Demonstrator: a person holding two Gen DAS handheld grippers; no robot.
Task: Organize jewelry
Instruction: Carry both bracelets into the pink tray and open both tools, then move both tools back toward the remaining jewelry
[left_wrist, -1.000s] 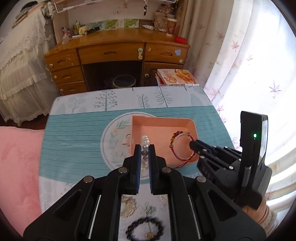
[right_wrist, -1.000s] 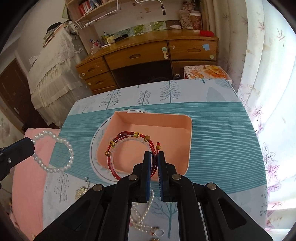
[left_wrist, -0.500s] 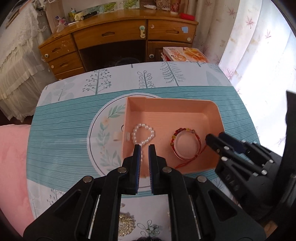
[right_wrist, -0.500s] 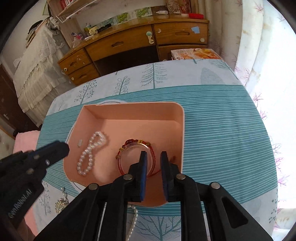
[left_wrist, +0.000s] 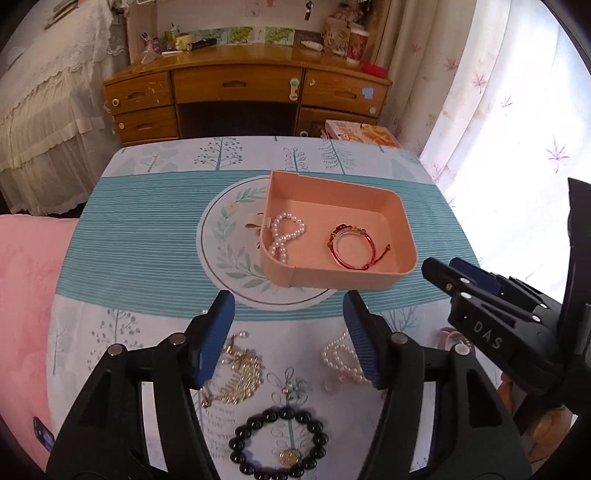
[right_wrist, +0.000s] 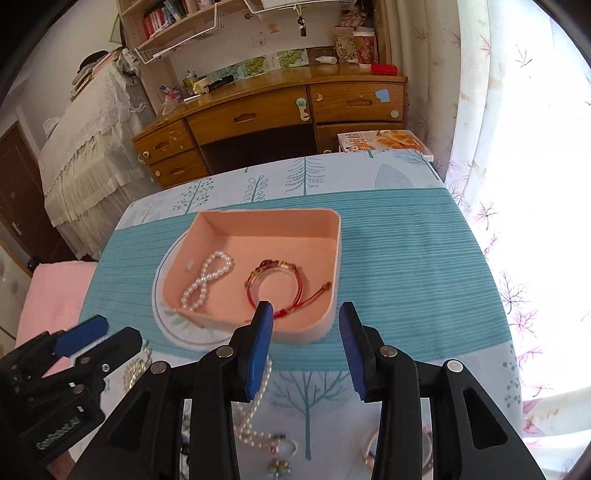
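Your left gripper (left_wrist: 288, 306) and right gripper (right_wrist: 306, 317) (both empty, jaws opening) hang before the pink rectangular plastic tray (left_wrist: 343, 275) on the bench (left_wrist: 140, 240), where a white pearl bracelet (left_wrist: 284, 236) and red beaded bracelet (left_wrist: 349, 245) lie apart.

Colours and patterns: jewellery, tray and cloth

Salmon-pink tray (left_wrist: 347, 275); white pearl bracelet (left_wrist: 283, 234); red cord bracelet (left_wrist: 351, 245) with red and yellow beads; black bead bracelet (left_wrist: 277, 445) with a gold charm; gold comb (left_wrist: 236, 373); desk cloth (left_wrist: 147, 236) teal with thin pale stripes, its borders white with blue-grey tree prints, plus a leafy white roundel; left hand-held gripper (left_wrist: 288, 332) black with blue pads.
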